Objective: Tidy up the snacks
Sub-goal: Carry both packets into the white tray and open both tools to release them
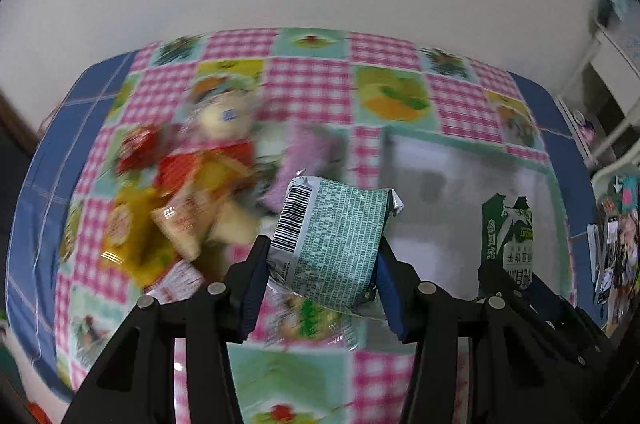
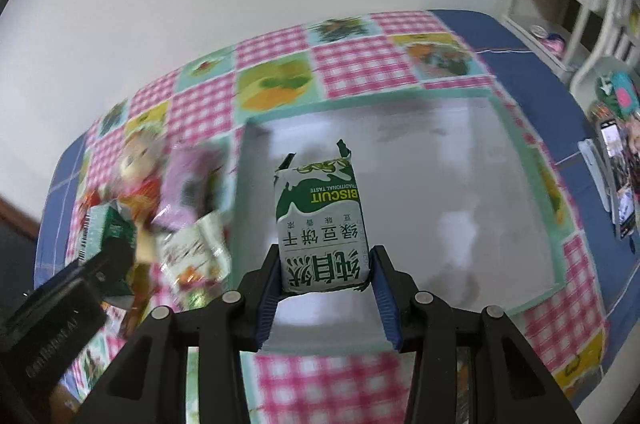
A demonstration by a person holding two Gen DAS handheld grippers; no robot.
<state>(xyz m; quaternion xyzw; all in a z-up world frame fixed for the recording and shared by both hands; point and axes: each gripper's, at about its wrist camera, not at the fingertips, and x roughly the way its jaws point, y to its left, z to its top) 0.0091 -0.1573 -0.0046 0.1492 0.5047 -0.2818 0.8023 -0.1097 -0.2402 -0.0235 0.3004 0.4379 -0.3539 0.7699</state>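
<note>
Above a checked tablecloth [image 2: 352,64], the left gripper [image 1: 322,266] is clenched on a teal biscuit packet [image 1: 332,244] while the right gripper [image 2: 326,274] clamps the bottom end of a green-and-white biscuit pack [image 2: 320,220], both held over the near edge of an empty white tray [image 2: 500,164]. The snack pile [image 1: 180,192] lies at ten o'clock. Both wrappers look slick, so either could slip from its pads or land short of the tray.

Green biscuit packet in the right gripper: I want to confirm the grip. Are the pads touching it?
Touching. The right wrist view shows both blue pads pressed against the sides of the green biscuit packet, held by the right gripper.
</note>
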